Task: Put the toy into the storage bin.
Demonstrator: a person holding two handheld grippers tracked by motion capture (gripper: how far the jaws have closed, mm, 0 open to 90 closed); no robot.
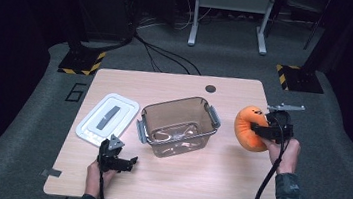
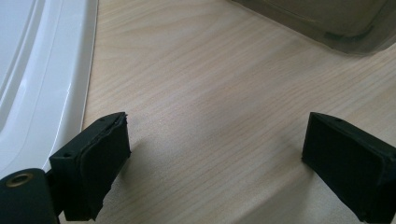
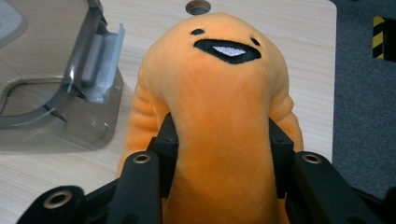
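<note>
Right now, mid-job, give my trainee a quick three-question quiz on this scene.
1. True or false: the right gripper is clamped on the orange plush toy.
2. The white lid lies: A) on the container, B) on the table left of the clear plastic container, C) on the floor.
3. Fill in: the left gripper has its jaws ____ over bare tabletop.

Key: 1 true; 2 B; 3 open.
</note>
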